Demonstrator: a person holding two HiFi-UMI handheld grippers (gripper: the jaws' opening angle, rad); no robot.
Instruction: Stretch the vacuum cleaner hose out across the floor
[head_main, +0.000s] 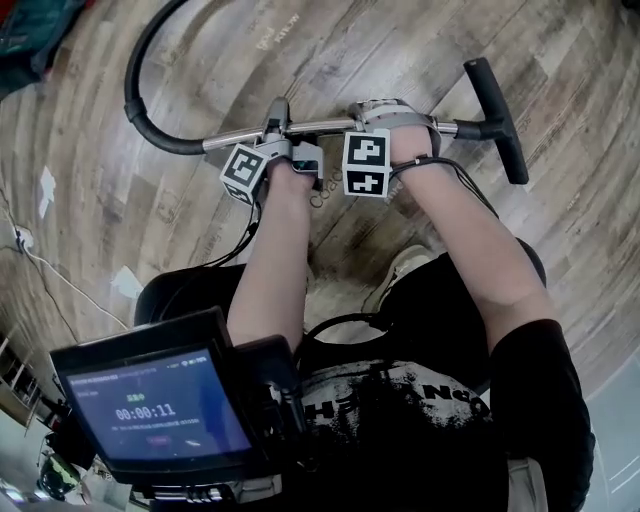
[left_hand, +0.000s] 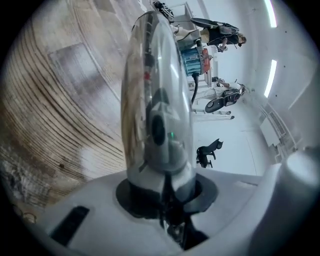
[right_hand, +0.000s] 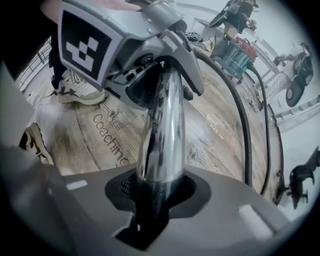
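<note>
Both grippers are on the vacuum's chrome wand (head_main: 325, 126) here. My left gripper (head_main: 277, 125) has its jaws clamped on the tube toward the hose end. The right gripper (head_main: 395, 118) has its jaws squeezing the same tube just beside it, nearer the black floor nozzle (head_main: 497, 115). The black hose (head_main: 130, 95) curves away from the wand's left end over the wooden floor (head_main: 560, 60).

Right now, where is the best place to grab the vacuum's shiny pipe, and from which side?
Grip the straight chrome wand near its middle, where the left gripper and right gripper are clamped, coming from above. It is thin, round and stiff, stretched sideways over the wooden floor, so jaws close across it. The black hose at its end would probably just bend.
</note>
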